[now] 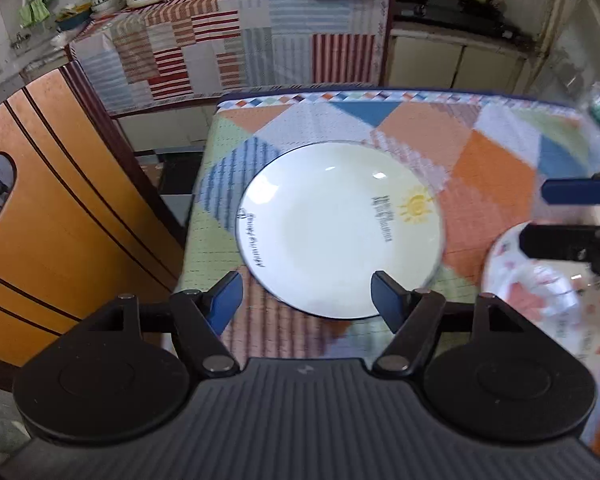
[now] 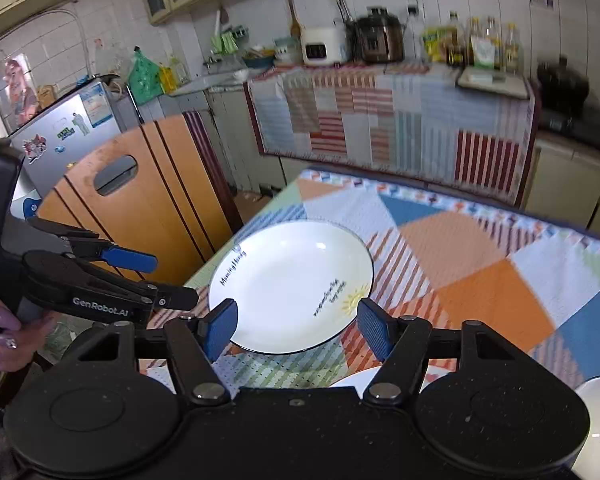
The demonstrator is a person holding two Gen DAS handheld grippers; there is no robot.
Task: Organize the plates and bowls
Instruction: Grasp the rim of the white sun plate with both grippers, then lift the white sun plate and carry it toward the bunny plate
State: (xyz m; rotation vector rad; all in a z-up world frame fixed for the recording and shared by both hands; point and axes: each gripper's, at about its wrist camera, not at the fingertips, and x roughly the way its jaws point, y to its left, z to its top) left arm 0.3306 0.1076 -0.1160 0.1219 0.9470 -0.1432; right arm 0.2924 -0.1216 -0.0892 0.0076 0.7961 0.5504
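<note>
The plate (image 1: pixel 340 228) is white with a thin dark rim, black lettering and a yellow sun at three o'clock. The worktop cloth (image 1: pixel 488 168) is a patchwork of orange, blue, pale green and striped patches. The fingers (image 1: pixel 226 300) are blue on black arms. The bowl (image 1: pixel 540 300) at four o'clock is white with red-orange motifs.

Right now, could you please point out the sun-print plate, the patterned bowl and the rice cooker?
sun-print plate (image 1: pixel 324 232): left wrist view, bare centre.
patterned bowl (image 1: pixel 540 300): left wrist view, inner wall.
rice cooker (image 2: pixel 324 46): right wrist view, front panel.
</note>
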